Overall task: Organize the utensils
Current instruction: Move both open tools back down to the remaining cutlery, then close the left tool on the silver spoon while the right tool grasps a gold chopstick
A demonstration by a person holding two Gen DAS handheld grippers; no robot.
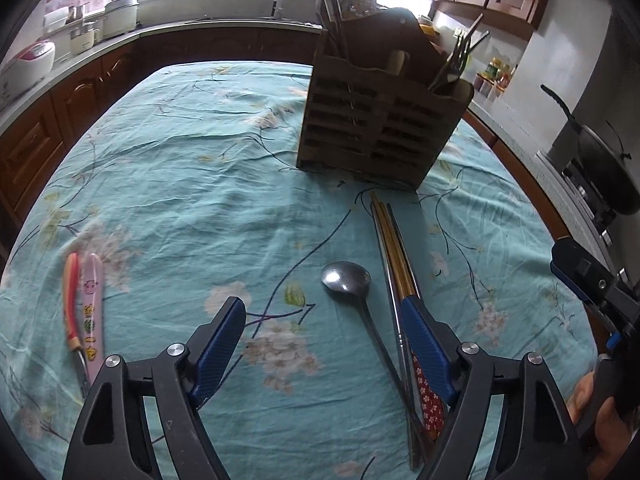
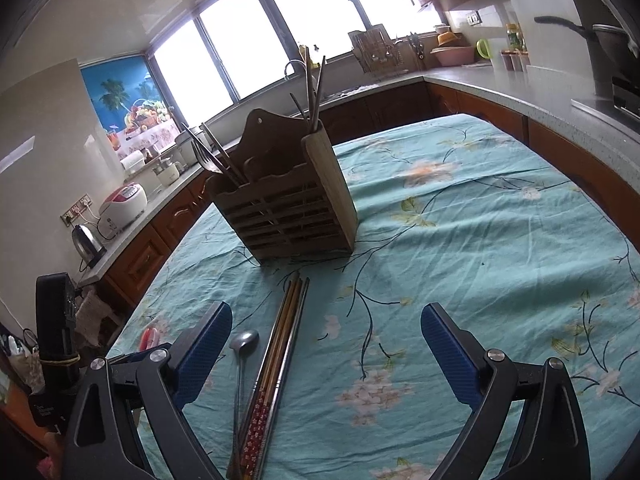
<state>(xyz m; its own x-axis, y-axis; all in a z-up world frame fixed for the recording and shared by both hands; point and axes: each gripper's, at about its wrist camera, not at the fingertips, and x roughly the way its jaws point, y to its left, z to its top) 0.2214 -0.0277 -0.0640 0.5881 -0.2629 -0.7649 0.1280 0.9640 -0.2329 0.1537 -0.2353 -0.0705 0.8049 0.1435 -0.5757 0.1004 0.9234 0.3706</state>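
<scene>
The table, covered by a teal flowered cloth [image 1: 180, 152], is taken up at its far middle by the wooden utensil holder [image 1: 380, 120], which serves as the landmark and, judging by the task, as the destination; forks and chopsticks are already stood upright in its compartments. In front of the holder, with their tips nearly touching its base, the loose chopsticks [image 1: 394, 248] are laid in a bundle pointing at it, presumably so that they can be lifted lengthwise. Just beside them, on the side away from the right gripper [image 2: 326, 336], the metal spoon [image 1: 346, 278] is laid bowl-up, its handle running back under the bundle. Well to the left of the holder and nearer the table edge, two small plastic-handled utensils [image 1: 86, 304] are left side by side. The left gripper [image 1: 322, 336] is held over the spoon with its jaws apart and nothing clasped, apparently in readiness to take the handle. The right gripper's jaws are likewise spread over bare cloth, nothing being held.
</scene>
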